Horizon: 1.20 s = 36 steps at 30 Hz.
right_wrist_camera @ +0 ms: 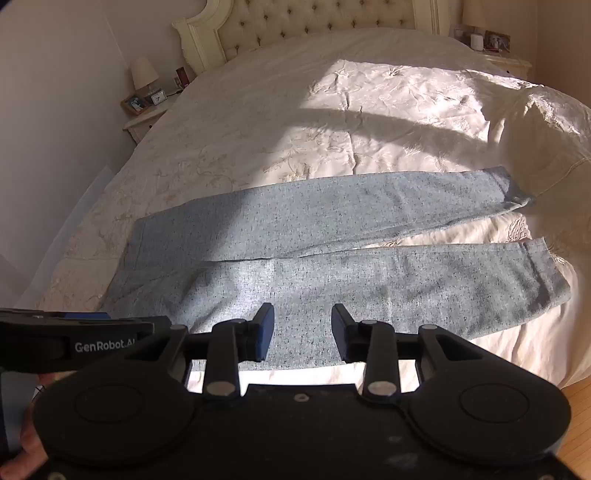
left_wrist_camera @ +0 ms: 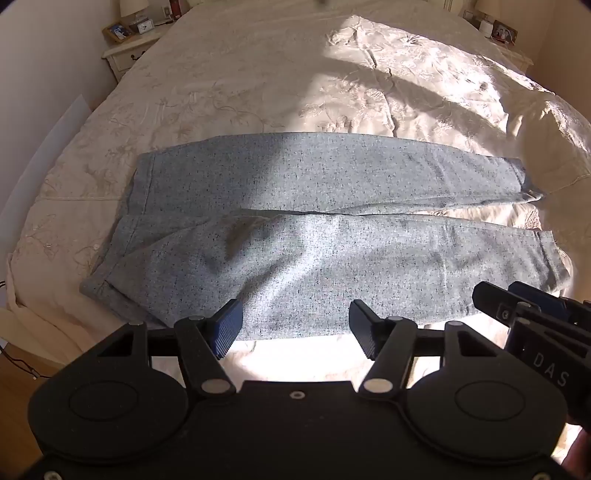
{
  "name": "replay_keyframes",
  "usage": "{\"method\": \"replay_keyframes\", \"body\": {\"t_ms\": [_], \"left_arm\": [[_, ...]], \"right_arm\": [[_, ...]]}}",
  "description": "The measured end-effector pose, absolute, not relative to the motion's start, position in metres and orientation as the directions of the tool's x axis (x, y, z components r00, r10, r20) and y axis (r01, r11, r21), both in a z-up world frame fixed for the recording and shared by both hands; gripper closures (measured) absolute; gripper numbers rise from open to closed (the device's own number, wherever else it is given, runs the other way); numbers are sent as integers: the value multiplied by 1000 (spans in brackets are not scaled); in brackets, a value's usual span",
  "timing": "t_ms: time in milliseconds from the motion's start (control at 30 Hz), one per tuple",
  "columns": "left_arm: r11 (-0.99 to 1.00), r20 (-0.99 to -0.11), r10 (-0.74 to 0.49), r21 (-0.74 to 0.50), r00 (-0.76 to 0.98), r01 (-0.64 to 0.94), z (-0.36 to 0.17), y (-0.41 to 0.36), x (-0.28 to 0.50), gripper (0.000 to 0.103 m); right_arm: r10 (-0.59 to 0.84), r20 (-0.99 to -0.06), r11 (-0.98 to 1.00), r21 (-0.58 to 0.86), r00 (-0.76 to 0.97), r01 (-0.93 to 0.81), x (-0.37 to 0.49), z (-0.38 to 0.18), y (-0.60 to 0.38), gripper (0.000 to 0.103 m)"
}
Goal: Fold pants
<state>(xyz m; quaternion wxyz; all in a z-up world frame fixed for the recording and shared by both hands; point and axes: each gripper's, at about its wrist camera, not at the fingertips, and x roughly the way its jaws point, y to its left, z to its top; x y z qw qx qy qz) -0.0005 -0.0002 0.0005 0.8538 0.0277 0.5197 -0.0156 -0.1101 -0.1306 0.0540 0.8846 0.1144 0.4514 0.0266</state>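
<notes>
Grey flecked pants (left_wrist_camera: 314, 229) lie flat across a cream bedspread (left_wrist_camera: 258, 81), waistband to the left, both legs running right and slightly apart at the cuffs. My left gripper (left_wrist_camera: 295, 328) hovers open over the near edge of the near leg, with nothing between its fingers. In the right wrist view the same pants (right_wrist_camera: 332, 251) spread out ahead. My right gripper (right_wrist_camera: 303, 332) is open above the near leg's edge, holding nothing. The right gripper (left_wrist_camera: 524, 306) also shows at the right edge of the left wrist view, and the left gripper (right_wrist_camera: 74, 332) at the left edge of the right one.
A nightstand (left_wrist_camera: 125, 48) with a lamp, clock and photo frame stands far left of the bed. Another nightstand (right_wrist_camera: 506, 55) sits far right. A tufted headboard (right_wrist_camera: 314, 22) is at the back. Wooden floor (right_wrist_camera: 580, 417) shows beside the bed's near corner. Sunlight falls across the bedspread.
</notes>
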Motion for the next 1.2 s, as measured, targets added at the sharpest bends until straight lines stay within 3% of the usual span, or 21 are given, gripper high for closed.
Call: {"method": "replay_keyframes", "body": {"t_ms": [1200], "left_arm": [[998,-898,0,25,441,52,-2,5,2,38]], "right_arm": [[158,-797,972,229,583,50,-106,52,-127,65]]}}
